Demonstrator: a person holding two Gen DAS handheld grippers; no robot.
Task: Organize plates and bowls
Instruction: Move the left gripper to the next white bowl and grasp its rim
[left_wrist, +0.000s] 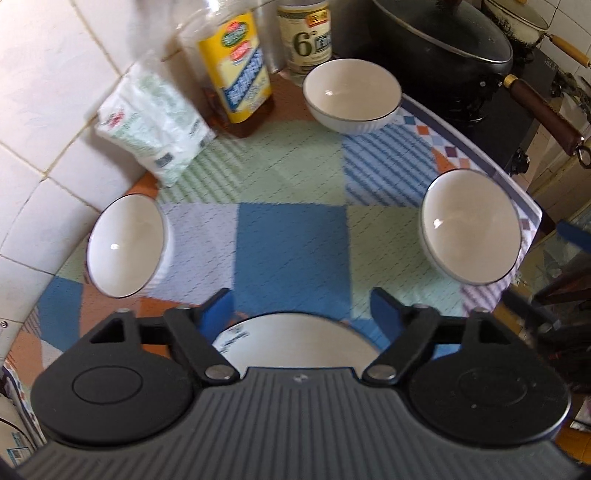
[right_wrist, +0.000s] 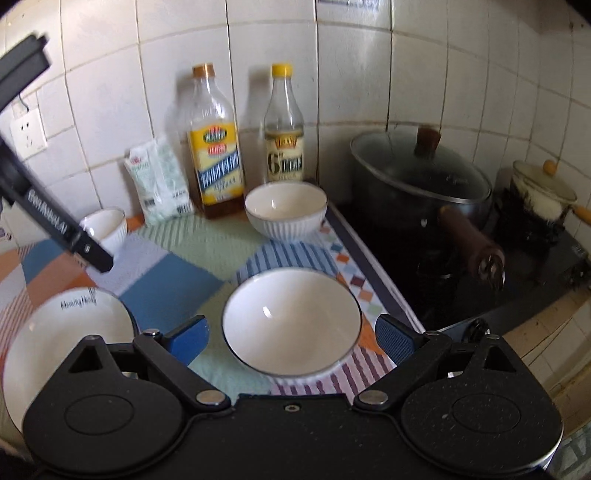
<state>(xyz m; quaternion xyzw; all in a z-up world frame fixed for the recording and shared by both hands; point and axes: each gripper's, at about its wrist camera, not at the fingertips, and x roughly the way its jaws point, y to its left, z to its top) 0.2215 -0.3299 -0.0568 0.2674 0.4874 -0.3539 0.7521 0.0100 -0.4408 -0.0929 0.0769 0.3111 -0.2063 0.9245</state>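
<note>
Three white bowls stand on a patchwork cloth (left_wrist: 291, 236): one at the left (left_wrist: 125, 245), one far back (left_wrist: 351, 96), one at the right (left_wrist: 471, 227). A white plate (left_wrist: 295, 339) lies just under my left gripper (left_wrist: 301, 306), which is open and hangs above it without touching. In the right wrist view my right gripper (right_wrist: 293, 336) is open, with the right bowl (right_wrist: 291, 317) between its blue pads (right_wrist: 395, 338) and apart from both. The same view shows the plate (right_wrist: 70, 332) at the left, the far bowl (right_wrist: 286, 208) and the left bowl (right_wrist: 105, 227).
An oil bottle (right_wrist: 216, 147), a vinegar bottle (right_wrist: 284, 136) and a white bag (right_wrist: 159, 181) stand against the tiled wall. To the right, a stove carries a lidded black pot (right_wrist: 421, 177) whose brown handle (right_wrist: 471, 240) juts toward me, and a small enamel pot (right_wrist: 543, 195).
</note>
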